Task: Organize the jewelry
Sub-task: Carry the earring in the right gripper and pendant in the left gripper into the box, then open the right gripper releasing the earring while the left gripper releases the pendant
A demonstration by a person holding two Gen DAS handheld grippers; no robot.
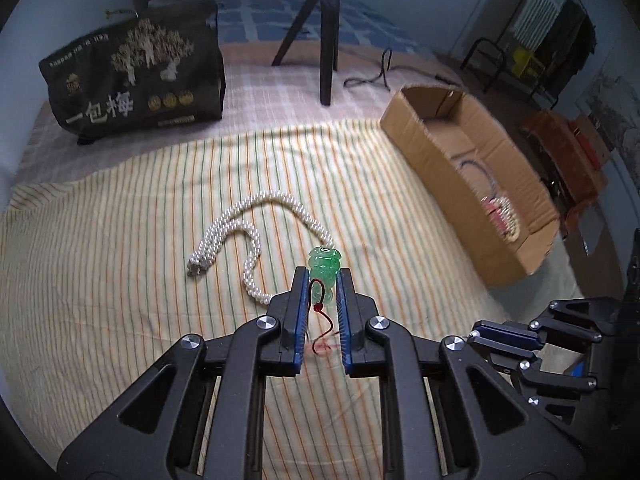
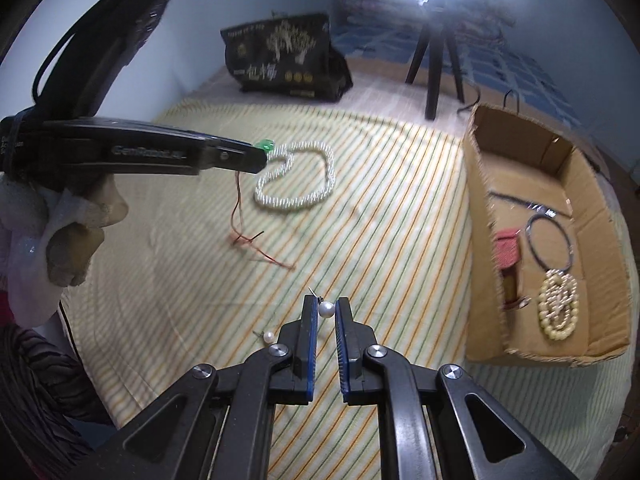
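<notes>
Green and glassy, a carved pendant (image 1: pixel 325 276) is sitting clamped between the pads of the left gripper (image 1: pixel 323 280), whose jaws are standing nearly closed on it. Its upper half is sticking out past the fingertips, and its red cord (image 1: pixel 325 334) is dangling down between the fingers toward the striped bedsheet (image 1: pixel 120 280). From the right wrist view the same left gripper (image 2: pixel 260 156) is hanging above the sheet, with a sliver of green showing at its tip and the cord (image 2: pixel 240 216) trailing down to the cloth.

The right gripper (image 2: pixel 325 310) is pinching a pearl earring (image 2: pixel 326 309) at its very fingertips, jaws almost fully together, the thin post poking out to the left. A second pearl earring (image 2: pixel 268 336) is lying on the sheet just left of that gripper's left finger.

A long pearl necklace (image 1: pixel 248 240) is lying in a loose curl on the sheet just beyond the left gripper, and well ahead and to the left of the right one. A cardboard box (image 2: pixel 480 240) is standing open to the right of both grippers, holding a beaded pearl necklace on a dark cord (image 2: pixel 558 304) and a small red pouch (image 2: pixel 507 252). A black printed bag (image 1: pixel 136 76) and a tripod (image 1: pixel 328 40) are standing at the far side of the bed.
</notes>
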